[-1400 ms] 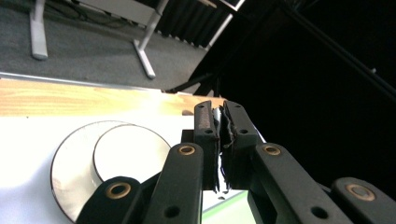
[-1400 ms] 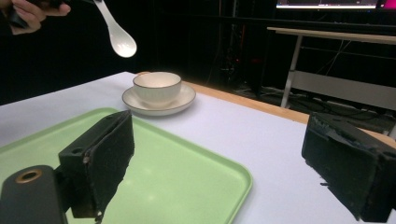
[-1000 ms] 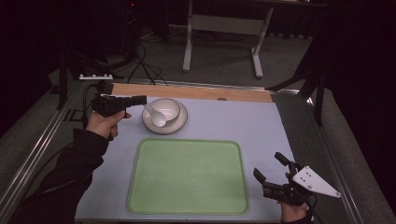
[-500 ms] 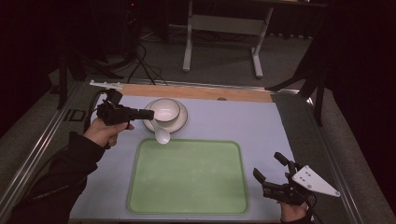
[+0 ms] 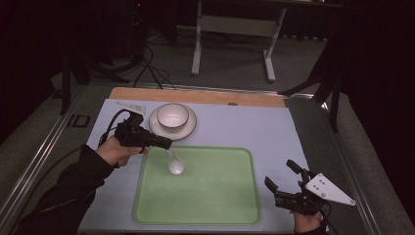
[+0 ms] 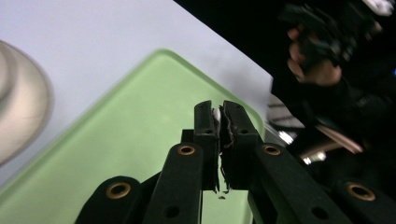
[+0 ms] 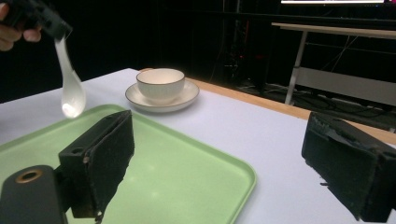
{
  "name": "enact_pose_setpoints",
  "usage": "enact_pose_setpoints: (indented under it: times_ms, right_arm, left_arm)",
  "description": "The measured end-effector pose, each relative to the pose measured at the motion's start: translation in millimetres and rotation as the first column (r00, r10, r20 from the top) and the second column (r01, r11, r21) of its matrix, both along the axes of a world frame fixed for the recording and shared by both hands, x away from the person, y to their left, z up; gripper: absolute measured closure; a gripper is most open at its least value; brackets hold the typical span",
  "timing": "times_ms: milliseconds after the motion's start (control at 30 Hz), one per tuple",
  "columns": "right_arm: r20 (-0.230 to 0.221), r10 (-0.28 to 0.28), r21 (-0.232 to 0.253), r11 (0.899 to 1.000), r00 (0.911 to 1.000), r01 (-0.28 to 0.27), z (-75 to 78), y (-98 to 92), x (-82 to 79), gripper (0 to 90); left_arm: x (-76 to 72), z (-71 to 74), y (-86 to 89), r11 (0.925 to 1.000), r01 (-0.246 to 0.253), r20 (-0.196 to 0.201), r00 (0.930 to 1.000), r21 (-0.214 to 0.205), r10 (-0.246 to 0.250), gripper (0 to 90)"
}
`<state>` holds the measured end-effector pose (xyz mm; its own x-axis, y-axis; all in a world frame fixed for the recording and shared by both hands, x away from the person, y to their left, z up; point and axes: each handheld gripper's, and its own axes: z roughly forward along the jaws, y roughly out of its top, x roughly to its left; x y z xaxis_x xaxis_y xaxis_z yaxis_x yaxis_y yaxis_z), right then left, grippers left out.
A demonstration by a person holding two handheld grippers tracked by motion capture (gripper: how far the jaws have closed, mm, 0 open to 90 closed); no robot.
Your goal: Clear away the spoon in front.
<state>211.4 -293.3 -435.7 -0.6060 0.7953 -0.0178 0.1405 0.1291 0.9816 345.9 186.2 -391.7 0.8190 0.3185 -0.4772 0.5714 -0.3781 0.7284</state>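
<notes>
Our left tongs (image 5: 166,144), grasping the spoon (image 5: 175,164), have carried it from the bowl (image 5: 172,115) to the tray's (image 5: 220,196) eleven o'clock corner. Our right tongs (image 5: 284,186) stay released at five o'clock.

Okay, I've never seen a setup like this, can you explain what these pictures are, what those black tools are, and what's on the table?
A person sits at a table and holds a hand tool in each hand, each ending in a two-jawed black claw. One picture is taken from above and looks down on the table; the other two come from small cameras riding on each claw, looking out along its jaws.

On the table lie a green tray and, behind it, a white bowl standing on a saucer.

The left claw is shut on the handle of a white spoon, which hangs over the tray's near-left part; the right claw's camera shows it clear of the tray. The right claw is open and holds nothing, at the table's front right corner.
</notes>
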Motion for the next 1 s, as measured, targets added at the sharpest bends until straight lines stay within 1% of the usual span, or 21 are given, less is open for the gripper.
enact_pose_setpoints:
  times_ms: [67,100,133,167,267,300,433,467,500,533,567,633,667,700,733,767,833,867,900,933,1000]
  right_arm:
    - [-0.004,0.001,0.002,1.000,1.0000,-0.001,-0.1,-0.1,0.2,9.3]
    - [-0.004,0.000,0.003,1.000,1.0000,0.000,-0.2,-0.2,0.3,9.4]
    - [-0.005,0.000,0.003,1.000,1.0000,0.000,-0.2,-0.3,0.3,9.3]
    - [-0.007,0.001,0.002,1.000,1.0000,-0.001,-0.3,-0.2,0.3,9.3]
    - [-0.008,0.002,0.003,1.000,1.0000,-0.002,-0.4,-0.2,0.4,9.3]
    - [-0.009,0.003,0.004,1.000,1.0000,-0.003,-0.4,-0.2,0.4,9.4]
    - [-0.009,0.004,0.006,1.000,1.0000,-0.004,-0.6,-0.5,0.7,9.4]
    - [-0.010,0.005,0.006,1.000,0.9999,-0.005,-0.7,-0.5,0.8,9.4]
    - [-0.010,0.006,0.006,1.000,0.9999,-0.006,-0.8,-0.6,0.9,9.4]
    - [-0.010,0.007,0.005,1.000,0.9999,-0.007,-0.9,-0.8,1.0,9.4]
    - [-0.010,0.007,0.005,1.000,0.9999,-0.007,-0.8,-0.8,1.0,9.4]
    - [-0.010,0.007,0.005,1.000,0.9999,-0.007,-0.9,-0.8,1.0,9.4]
    - [-0.011,0.008,0.006,1.000,0.9999,-0.008,-0.9,-0.8,1.0,9.4]
    - [-0.011,0.008,0.005,1.000,0.9999,-0.008,-1.0,-0.8,1.1,9.4]
    - [-0.012,0.008,0.005,1.000,0.9999,-0.008,-1.0,-0.8,1.2,9.4]
    - [-0.012,0.009,0.005,1.000,0.9999,-0.009,-1.0,-0.8,1.2,9.4]
    - [-0.011,0.009,0.005,1.000,0.9999,-0.009,-0.9,-0.8,0.9,9.4]
    - [-0.011,0.010,0.005,1.000,0.9999,-0.010,-0.9,-0.9,0.9,9.4]
    - [-0.011,0.010,0.005,1.000,0.9999,-0.010,-0.9,-0.9,0.9,9.4]
    - [-0.011,0.010,0.005,1.000,0.9999,-0.010,-1.0,-0.9,0.9,9.4]
    - [-0.012,0.011,0.005,1.000,0.9999,-0.011,-0.9,-0.7,0.9,9.4]
  left_arm:
    - [-1.2,-7.8,-5.4,0.9991,0.041,-0.008,0.9991,0.010,-0.041,85.5]
    - [-1.0,-10.4,-6.8,0.9986,0.052,-0.017,0.9985,0.010,-0.052,85.5]
    - [-1.0,-14.7,-9.5,0.9969,0.078,-0.024,0.9967,0.014,-0.078,85.5]
    - [-1.3,-17.1,-11.2,0.9956,0.092,-0.028,0.9955,0.020,-0.091,85.5]
    - [-1.6,-26.8,-18.4,0.9887,0.146,-0.059,0.9878,0.033,-0.144,85.5]
    - [-1.1,-30.0,-20.7,0.9856,0.165,-0.073,0.9842,0.039,-0.161,85.4]
    - [-0.2,-41.4,-28.0,0.9753,0.216,-0.098,0.9727,0.047,-0.210,85.4]
    - [0.2,-43.8,-29.4,0.9746,0.220,-0.102,0.9714,0.043,-0.214,85.4]
    - [0.9,-46.2,-30.6,0.9722,0.231,-0.108,0.9683,0.041,-0.225,85.4]
    - [1.5,-48.2,-31.8,0.9720,0.231,-0.106,0.9686,0.044,-0.225,85.3]
    - [2.8,-50.9,-33.1,0.9694,0.241,-0.115,0.9653,0.047,-0.235,85.3]
    - [4.0,-54.7,-34.9,0.9673,0.249,-0.124,0.9624,0.048,-0.242,85.2]
    - [4.8,-57.3,-36.2,0.9627,0.266,-0.137,0.9567,0.050,-0.257,85.2]
    - [5.0,-59.7,-37.7,0.9606,0.272,-0.142,0.9544,0.054,-0.263,85.2]
    - [5.7,-62.1,-38.9,0.9604,0.271,-0.148,0.9542,0.063,-0.260,85.2]
    - [7.1,-64.2,-39.4,0.9588,0.279,-0.158,0.9504,0.053,-0.268,85.0]
    - [8.2,-66.1,-40.3,0.9607,0.275,-0.159,0.9509,0.040,-0.265,85.0]
    - [8.8,-66.7,-40.6,0.9612,0.273,-0.149,0.9529,0.041,-0.264,84.6]
    - [9.1,-67.4,-40.8,0.9647,0.260,-0.129,0.9589,0.043,-0.252,83.9]
    - [9.9,-69.0,-40.8,0.9666,0.254,-0.121,0.9612,0.036,-0.248,83.4]
    - [10.0,-72.6,-41.2,0.9715,0.233,-0.073,0.9706,0.044,-0.230,81.1]
